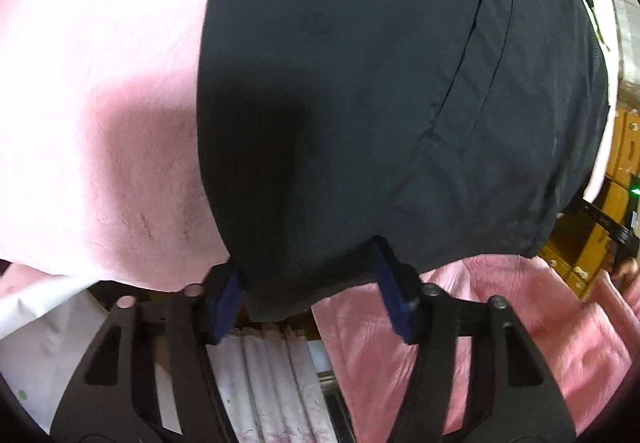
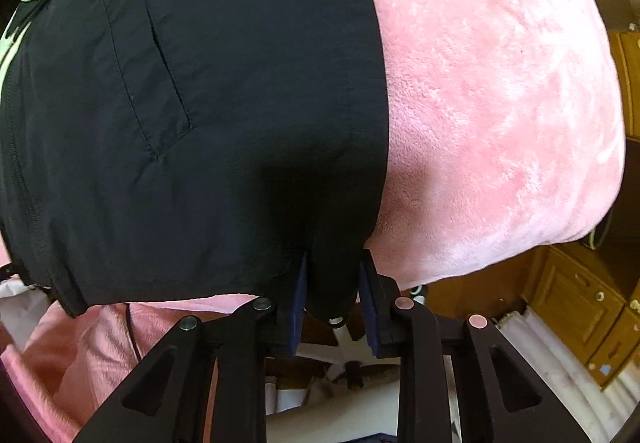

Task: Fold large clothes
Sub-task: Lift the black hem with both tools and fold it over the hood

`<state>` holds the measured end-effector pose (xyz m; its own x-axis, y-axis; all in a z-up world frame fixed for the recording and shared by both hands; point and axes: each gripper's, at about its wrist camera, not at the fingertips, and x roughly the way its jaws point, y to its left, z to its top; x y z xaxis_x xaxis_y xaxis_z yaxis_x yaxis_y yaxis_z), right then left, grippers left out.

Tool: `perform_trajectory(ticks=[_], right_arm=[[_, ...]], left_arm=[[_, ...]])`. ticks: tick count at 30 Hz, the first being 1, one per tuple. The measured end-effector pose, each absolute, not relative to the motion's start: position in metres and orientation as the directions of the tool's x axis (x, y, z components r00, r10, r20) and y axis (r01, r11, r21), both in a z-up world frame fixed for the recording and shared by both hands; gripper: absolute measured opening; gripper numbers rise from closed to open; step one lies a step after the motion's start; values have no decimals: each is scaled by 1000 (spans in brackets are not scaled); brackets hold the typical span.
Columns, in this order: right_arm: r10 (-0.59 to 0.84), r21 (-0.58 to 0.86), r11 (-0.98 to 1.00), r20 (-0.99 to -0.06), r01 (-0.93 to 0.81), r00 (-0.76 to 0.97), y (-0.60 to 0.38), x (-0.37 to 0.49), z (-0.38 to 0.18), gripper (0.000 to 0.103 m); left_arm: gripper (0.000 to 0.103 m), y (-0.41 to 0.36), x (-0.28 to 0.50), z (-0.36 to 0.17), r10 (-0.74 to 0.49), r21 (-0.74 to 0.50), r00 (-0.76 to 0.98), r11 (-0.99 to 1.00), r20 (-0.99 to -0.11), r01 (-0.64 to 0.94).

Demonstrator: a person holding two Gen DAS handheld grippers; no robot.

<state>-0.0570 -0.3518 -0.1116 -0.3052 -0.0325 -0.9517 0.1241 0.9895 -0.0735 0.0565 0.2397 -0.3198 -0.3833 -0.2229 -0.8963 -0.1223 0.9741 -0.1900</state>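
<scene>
I see both grippers, left [image 1: 312, 295] and right [image 2: 334, 303], with fingers spread around the black garment's [image 1: 340, 83] hem (grip uncertain) on the pink blanket [image 2: 500, 103].

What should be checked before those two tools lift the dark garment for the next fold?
1. Left tool around the hem of the dark garment: ok, fabric sits between its pads, but the gap is wide, so clamping: cannot tell.
2. Right tool on the hem: ok, cloth pinched between close pads.
3. Garment flat on the pink blanket: ok, few wrinkles.
4. Pocket flap flat: ok.
5. Blanket caught in either grip: cannot tell.
</scene>
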Motion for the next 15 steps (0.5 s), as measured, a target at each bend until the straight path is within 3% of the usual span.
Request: perform_trajectory(ticks=[3,5,7,10,15], right_arm=[[-45,-83,989,-957,120,-287,-351,-53,-102,21],[-43,-80,989,-962,128,-269,-349,-51,-93,20],[-29,-67,987,-968,148,-248,-351,-48,-81,19],[36,-13,972,-977,233,-208,-360,-45,-64,19],[267,218,860,-963,461,-42,-377,-33,-27,19]], left_arm=[[36,236,70,-307,-199,-150,-374,976,-906,-157],[17,229,79,-297,-176,-127,-353,979,-919,-157],[10,229,83,-281,-171,-126,-321,979,-931,-157],[5,231,84,-252,-213,-159,-252,963,-944,-217],[3,249,88,-198,-381,-302,-103,848,-919,-435]])
